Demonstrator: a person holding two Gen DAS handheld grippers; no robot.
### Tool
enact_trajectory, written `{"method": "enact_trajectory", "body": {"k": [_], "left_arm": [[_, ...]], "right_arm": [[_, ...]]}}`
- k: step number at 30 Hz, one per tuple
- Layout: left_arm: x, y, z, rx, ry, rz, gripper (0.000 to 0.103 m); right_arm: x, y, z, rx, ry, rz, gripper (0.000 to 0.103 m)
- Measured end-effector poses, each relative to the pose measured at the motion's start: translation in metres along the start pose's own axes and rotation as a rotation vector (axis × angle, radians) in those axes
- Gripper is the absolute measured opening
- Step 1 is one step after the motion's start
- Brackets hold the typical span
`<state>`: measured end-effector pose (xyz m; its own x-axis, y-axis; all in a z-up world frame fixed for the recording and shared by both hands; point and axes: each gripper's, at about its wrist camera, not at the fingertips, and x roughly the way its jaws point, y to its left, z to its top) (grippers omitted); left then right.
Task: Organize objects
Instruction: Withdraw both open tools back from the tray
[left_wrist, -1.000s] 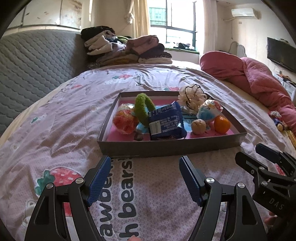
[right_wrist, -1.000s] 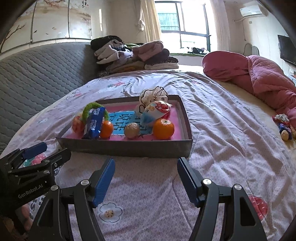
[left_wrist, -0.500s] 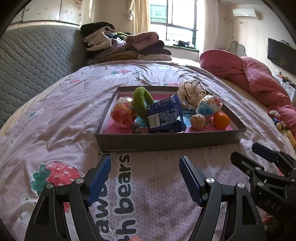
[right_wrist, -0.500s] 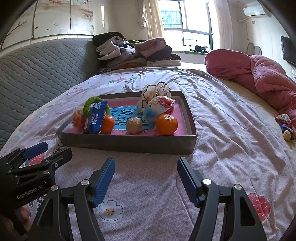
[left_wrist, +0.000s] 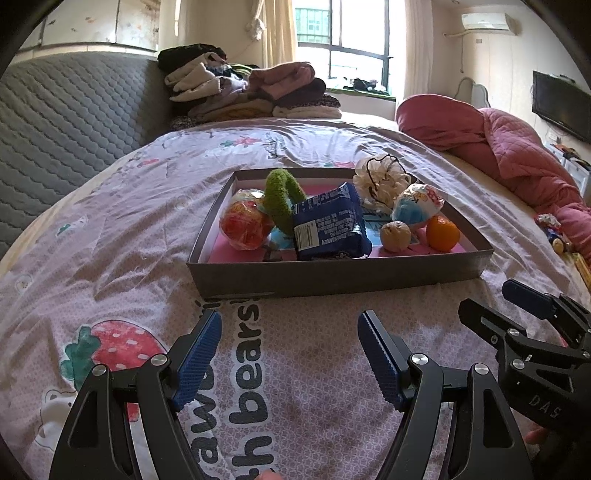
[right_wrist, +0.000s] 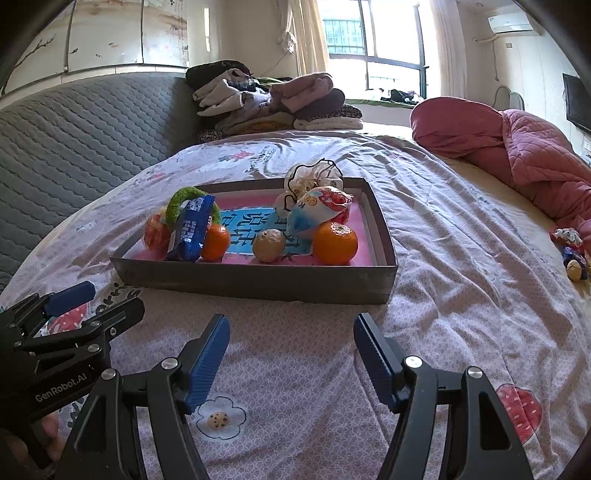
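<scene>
Tray (left_wrist: 332, 275) has drawn nearer; grey-walled, pink-floored, seemingly full.

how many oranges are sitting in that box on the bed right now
2. One orange sits at the box's near right corner; a second orange rests against the blue packet. Others may be hidden behind it.

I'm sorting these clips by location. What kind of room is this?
Most likely a lived-in bedroom. A bedsheet printed with strawberries covers a wide bed, a pink quilt is bunched at one side, and folded clothes are piled beneath a curtained window.
</scene>
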<state>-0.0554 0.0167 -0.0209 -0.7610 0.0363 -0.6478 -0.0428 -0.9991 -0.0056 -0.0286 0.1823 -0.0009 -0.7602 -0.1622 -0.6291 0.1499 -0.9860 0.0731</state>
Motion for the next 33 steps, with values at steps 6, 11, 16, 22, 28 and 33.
{"method": "enact_trajectory", "body": {"k": [6, 11, 16, 22, 28, 33], "left_arm": [[0.002, -0.0009, -0.0001, 0.005, 0.007, 0.006, 0.077], [0.003, -0.0007, -0.0001, 0.006, 0.011, 0.009, 0.077], [0.0022, -0.0016, -0.0002, 0.008, 0.014, 0.007, 0.077], [0.0036, -0.0029, -0.0003, 0.012, 0.018, 0.005, 0.077], [0.0032, -0.0027, 0.0004, 0.014, 0.008, -0.012, 0.077], [0.0006, -0.0051, 0.0012, 0.026, -0.01, -0.003, 0.077]], "right_arm": [[0.0013, 0.001, -0.001, -0.003, 0.005, -0.002, 0.069], [0.0011, 0.0006, -0.0012, -0.002, 0.004, -0.003, 0.069], [0.0019, 0.0011, -0.0015, -0.006, 0.007, -0.004, 0.069], [0.0036, 0.0007, -0.0016, -0.004, 0.012, -0.001, 0.069], [0.0042, 0.0, -0.0018, 0.005, 0.016, -0.002, 0.069], [0.0039, 0.0015, -0.0016, 0.0, 0.016, -0.002, 0.069]]}}
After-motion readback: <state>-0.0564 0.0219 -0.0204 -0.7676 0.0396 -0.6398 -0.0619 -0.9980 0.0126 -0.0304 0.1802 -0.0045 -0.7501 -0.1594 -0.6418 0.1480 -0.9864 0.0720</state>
